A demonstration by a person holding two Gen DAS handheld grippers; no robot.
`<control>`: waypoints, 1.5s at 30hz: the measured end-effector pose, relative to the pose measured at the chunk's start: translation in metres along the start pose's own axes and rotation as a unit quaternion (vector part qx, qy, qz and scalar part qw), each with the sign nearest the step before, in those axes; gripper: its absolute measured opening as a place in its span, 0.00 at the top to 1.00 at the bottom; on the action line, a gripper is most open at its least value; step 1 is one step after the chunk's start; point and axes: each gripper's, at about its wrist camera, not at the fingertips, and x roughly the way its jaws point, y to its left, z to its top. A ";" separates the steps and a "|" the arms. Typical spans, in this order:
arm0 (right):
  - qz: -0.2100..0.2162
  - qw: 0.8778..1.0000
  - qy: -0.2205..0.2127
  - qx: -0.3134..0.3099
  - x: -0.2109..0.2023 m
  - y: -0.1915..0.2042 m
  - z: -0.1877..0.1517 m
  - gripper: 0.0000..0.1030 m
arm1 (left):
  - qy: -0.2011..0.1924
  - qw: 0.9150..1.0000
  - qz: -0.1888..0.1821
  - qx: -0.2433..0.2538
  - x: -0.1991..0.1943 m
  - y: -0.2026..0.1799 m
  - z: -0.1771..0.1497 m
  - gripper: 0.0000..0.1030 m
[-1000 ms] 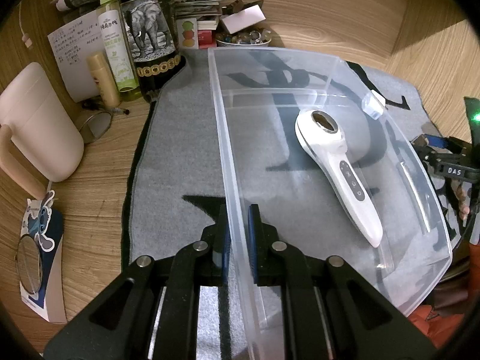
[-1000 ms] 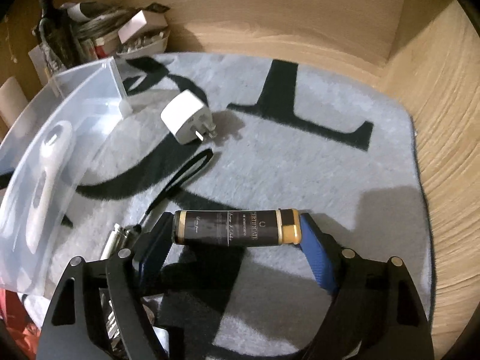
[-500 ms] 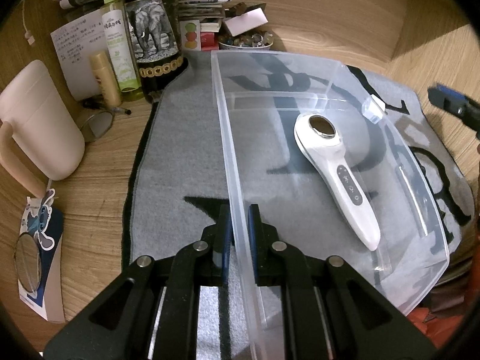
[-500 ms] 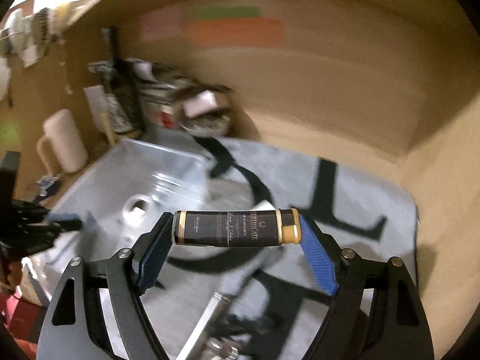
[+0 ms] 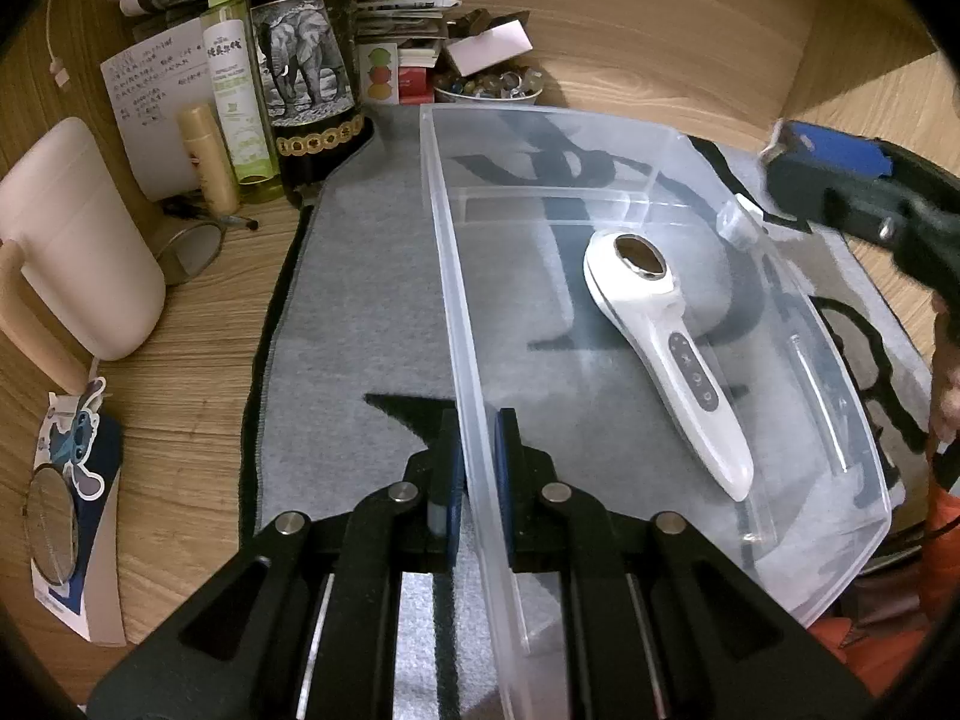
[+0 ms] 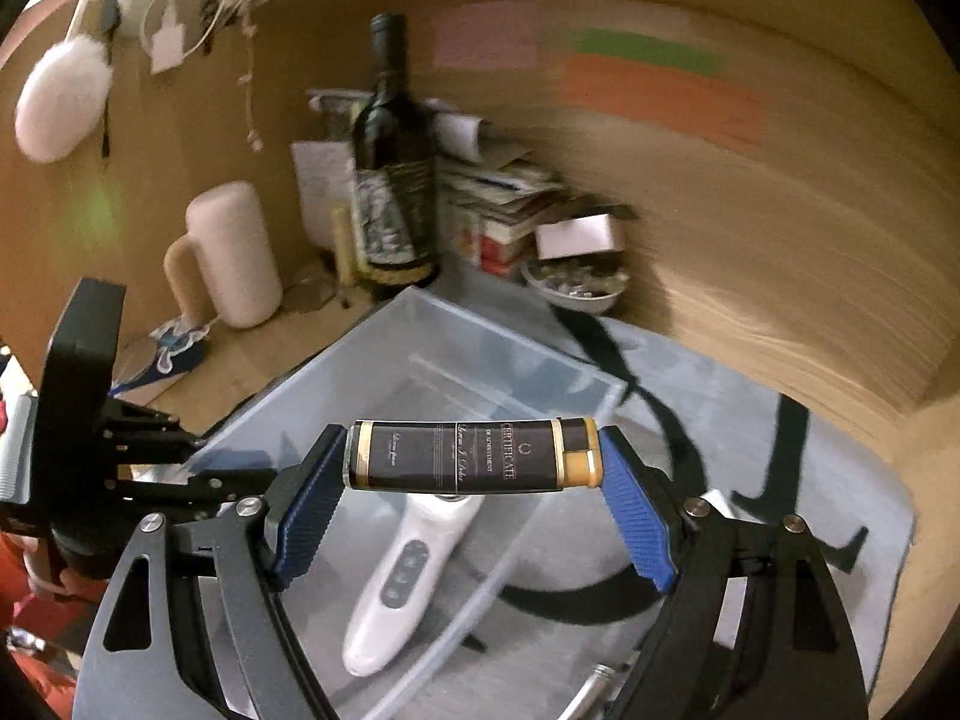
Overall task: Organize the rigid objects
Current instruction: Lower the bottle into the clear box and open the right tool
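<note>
The clear plastic bin (image 5: 630, 192) sits on a grey felt mat (image 5: 360, 312); the left gripper (image 5: 477, 468) has its blue ribbed pads pinched together on the bin's thin near wall; inside lies a smooth white handheld device (image 5: 666, 354); above the bin, the right gripper (image 6: 474, 504) clamps a dark, gold-banded cylindrical tube (image 6: 471, 456) end to end, crosswise; a glossy wine bottle (image 6: 393, 168) stands beyond the bin.
</note>
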 end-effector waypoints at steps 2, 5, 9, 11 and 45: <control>0.005 1.000 0.009 -0.009 0.006 0.007 0.000 0.23 | 0.000 1.000 0.000 0.000 0.000 0.000 0.000 0.90; 0.012 0.999 0.024 -0.021 0.016 0.017 -0.001 0.23 | 0.000 1.000 -0.001 0.002 0.000 -0.001 0.000 0.90; 0.018 0.998 0.044 -0.043 0.026 0.030 -0.004 0.23 | -0.001 1.000 -0.001 0.003 0.000 -0.001 0.000 0.90; 0.022 0.996 0.058 -0.057 0.031 0.035 -0.007 0.23 | -0.001 1.000 -0.002 0.004 0.000 -0.001 0.000 0.90; -0.013 0.997 0.035 -0.072 0.004 0.030 -0.005 0.21 | -0.001 1.000 -0.004 0.004 0.000 0.000 -0.001 0.90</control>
